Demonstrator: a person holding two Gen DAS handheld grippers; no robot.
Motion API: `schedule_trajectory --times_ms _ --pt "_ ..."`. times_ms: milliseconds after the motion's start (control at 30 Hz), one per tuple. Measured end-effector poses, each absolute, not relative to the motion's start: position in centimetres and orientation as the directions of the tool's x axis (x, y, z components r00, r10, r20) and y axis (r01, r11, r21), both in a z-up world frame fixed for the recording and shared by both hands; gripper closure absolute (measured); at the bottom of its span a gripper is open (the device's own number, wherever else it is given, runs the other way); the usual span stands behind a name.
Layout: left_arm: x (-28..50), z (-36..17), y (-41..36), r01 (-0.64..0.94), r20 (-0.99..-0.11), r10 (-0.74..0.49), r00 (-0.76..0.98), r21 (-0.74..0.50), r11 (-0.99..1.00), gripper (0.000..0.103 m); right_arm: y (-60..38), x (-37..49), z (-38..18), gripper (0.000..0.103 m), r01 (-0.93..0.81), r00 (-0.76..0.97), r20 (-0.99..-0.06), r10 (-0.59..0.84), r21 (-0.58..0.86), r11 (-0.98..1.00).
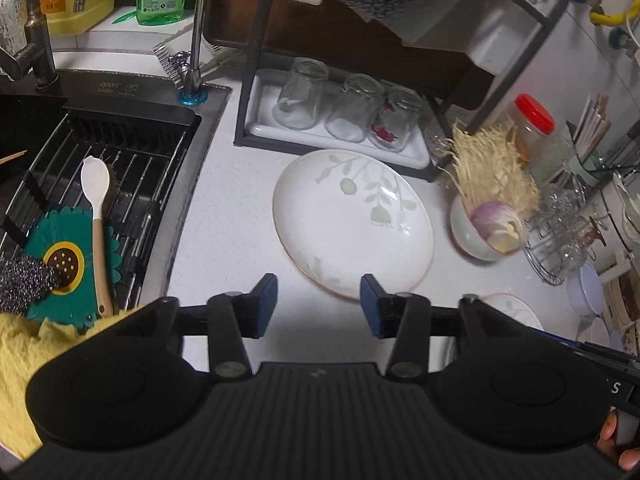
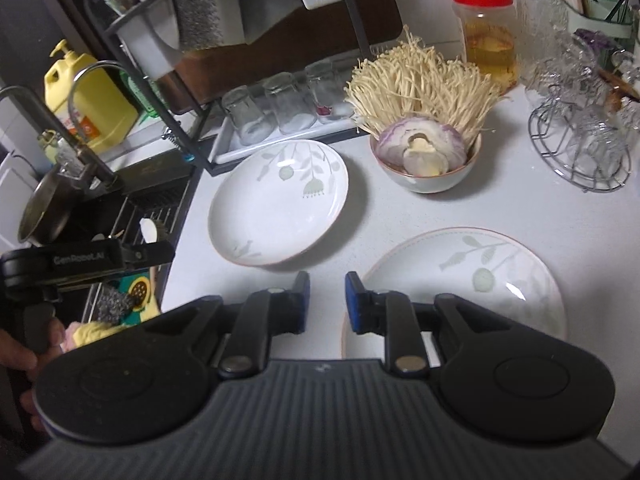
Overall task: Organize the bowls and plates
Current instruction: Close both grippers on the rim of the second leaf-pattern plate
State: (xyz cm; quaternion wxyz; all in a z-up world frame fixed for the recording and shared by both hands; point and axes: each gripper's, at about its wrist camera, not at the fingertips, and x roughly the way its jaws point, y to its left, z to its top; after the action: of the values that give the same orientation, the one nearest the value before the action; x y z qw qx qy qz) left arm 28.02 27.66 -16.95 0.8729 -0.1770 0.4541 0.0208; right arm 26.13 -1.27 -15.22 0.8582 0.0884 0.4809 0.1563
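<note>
A white plate with a pale leaf pattern (image 1: 352, 220) (image 2: 276, 204) lies on the white counter in front of the dish rack. My left gripper (image 1: 319, 304) hovers just short of its near rim, jaws open, nothing between them. A second leaf-pattern plate (image 2: 480, 280) (image 1: 512, 310) lies nearer, to the right. My right gripper (image 2: 327, 300) stands beside that plate's left rim, jaws a narrow gap apart and empty. A small bowl (image 2: 428, 176) (image 1: 476, 240) holds a halved onion and enoki mushrooms behind the plates.
A black dish rack (image 1: 332, 136) with three upturned glasses stands at the back. The sink (image 1: 100, 184) lies left with a drain rack, a white spoon and a scourer. A red-lidded jar (image 2: 486, 36) and a wire stand (image 2: 580, 148) sit at the right.
</note>
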Motion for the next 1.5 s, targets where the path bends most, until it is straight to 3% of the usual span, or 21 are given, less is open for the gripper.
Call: schedule_trajectory --times_ms 67,133,200,733,833,1233,1367,1500 --pt "29.1 -17.6 28.3 -0.201 -0.802 -0.123 0.584 -0.290 0.936 0.035 -0.8 27.1 -15.8 0.064 -0.177 0.482 -0.800 0.358 0.311 0.934" --pt "30.2 -18.5 29.0 -0.204 -0.815 -0.131 0.565 -0.292 0.934 0.033 -0.3 28.1 -16.3 0.049 -0.167 0.480 -0.799 0.362 0.321 0.932" --pt "31.1 -19.4 29.7 -0.209 -0.816 -0.143 0.560 -0.306 0.929 0.033 0.0 29.0 -17.0 0.043 -0.149 0.478 -0.798 0.368 0.339 0.929" --pt "37.6 -25.0 32.0 -0.186 -0.820 -0.204 0.535 -0.350 0.918 0.034 2.8 36.0 -22.2 0.044 -0.071 0.479 -0.826 0.298 0.302 0.951" --pt "38.5 -25.5 32.4 -0.170 -0.813 -0.220 0.539 -0.361 0.917 0.036 2.7 36.8 -23.0 0.047 -0.047 0.488 -0.827 0.279 0.295 0.954" --pt "40.5 -27.1 31.9 -0.120 -0.806 -0.259 0.532 -0.375 0.919 0.065 3.9 39.1 -25.2 0.074 -0.046 0.490 -0.828 0.271 0.286 0.957" --pt "40.3 -27.4 32.1 -0.103 -0.802 -0.280 0.528 -0.388 0.916 0.076 4.5 39.4 -25.4 0.076 -0.055 0.486 -0.833 0.263 0.271 0.961" --pt "40.1 -27.4 32.3 -0.110 -0.801 -0.285 0.527 -0.397 0.911 0.078 4.3 39.5 -25.6 0.082 -0.060 0.489 -0.829 0.269 0.276 0.959"
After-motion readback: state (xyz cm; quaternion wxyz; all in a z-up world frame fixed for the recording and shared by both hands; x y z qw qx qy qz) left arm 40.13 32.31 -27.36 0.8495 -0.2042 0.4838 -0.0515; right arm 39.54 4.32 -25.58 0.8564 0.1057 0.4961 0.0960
